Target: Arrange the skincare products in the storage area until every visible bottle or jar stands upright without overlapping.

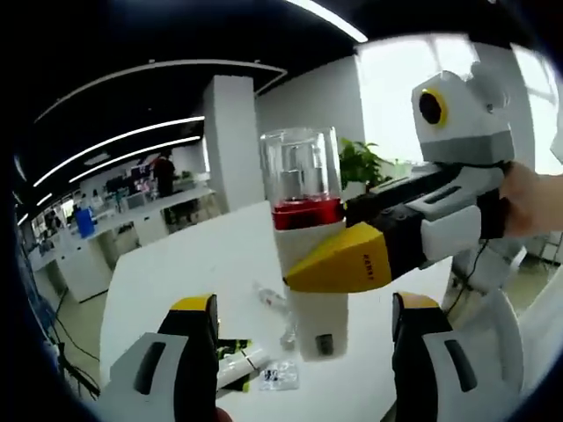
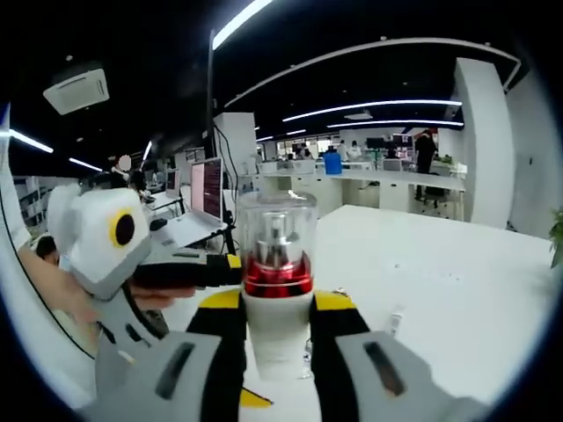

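White table (image 2: pixel 457 255) below — right tongs (image 2: pixel 277 338) clamp the upright bottle (image 2: pixel 276 264) (cap up); left tongs (image 1: pixel 303 325) gape.

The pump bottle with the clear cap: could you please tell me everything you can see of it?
The pump bottle has a white, opaque body, a red collar and a clear, plastic-looking cap over a pump head. It is upright, lifted above the white table. The right gripper clamps its body between yellow-tipped jaws. The left gripper stands open just short of it, not touching. A small dark mark sits near its base.
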Tool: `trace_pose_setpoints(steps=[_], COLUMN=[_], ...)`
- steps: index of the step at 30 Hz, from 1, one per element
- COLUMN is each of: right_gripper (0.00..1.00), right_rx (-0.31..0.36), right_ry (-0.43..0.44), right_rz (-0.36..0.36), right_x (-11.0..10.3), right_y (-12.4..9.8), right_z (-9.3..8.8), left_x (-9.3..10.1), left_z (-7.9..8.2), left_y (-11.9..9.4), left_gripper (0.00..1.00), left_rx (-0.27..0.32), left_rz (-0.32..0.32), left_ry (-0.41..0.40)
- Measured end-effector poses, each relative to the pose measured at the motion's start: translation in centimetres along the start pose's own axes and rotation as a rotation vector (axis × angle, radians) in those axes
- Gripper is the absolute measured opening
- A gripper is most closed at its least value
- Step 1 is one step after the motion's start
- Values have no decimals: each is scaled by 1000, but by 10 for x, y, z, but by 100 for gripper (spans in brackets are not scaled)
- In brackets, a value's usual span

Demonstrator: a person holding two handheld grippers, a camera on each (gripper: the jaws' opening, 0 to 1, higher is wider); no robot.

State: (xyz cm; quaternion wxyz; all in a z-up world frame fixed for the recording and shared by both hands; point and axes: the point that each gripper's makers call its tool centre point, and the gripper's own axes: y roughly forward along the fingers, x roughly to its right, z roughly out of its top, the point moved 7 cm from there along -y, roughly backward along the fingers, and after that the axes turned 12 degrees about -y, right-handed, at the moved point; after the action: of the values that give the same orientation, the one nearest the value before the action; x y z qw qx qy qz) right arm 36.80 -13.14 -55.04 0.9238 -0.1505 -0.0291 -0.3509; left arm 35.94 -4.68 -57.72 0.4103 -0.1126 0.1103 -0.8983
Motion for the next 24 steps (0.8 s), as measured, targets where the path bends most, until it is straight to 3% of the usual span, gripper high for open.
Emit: trace_pose_setpoints(steps=[8, 24], right_gripper=[26, 26], right_rx=[17, 30], right_ry=[22, 47], right_rz=[-11, -61], right_x=[-2, 3], right_y=[-7, -23], right_z=[2, 1], left_x=[13, 26], left_z=[10, 11], left_y=[7, 23], left_gripper=[74, 64], left_rx=[24, 6], left_rz=[-44, -69], left_ry=[11, 35])
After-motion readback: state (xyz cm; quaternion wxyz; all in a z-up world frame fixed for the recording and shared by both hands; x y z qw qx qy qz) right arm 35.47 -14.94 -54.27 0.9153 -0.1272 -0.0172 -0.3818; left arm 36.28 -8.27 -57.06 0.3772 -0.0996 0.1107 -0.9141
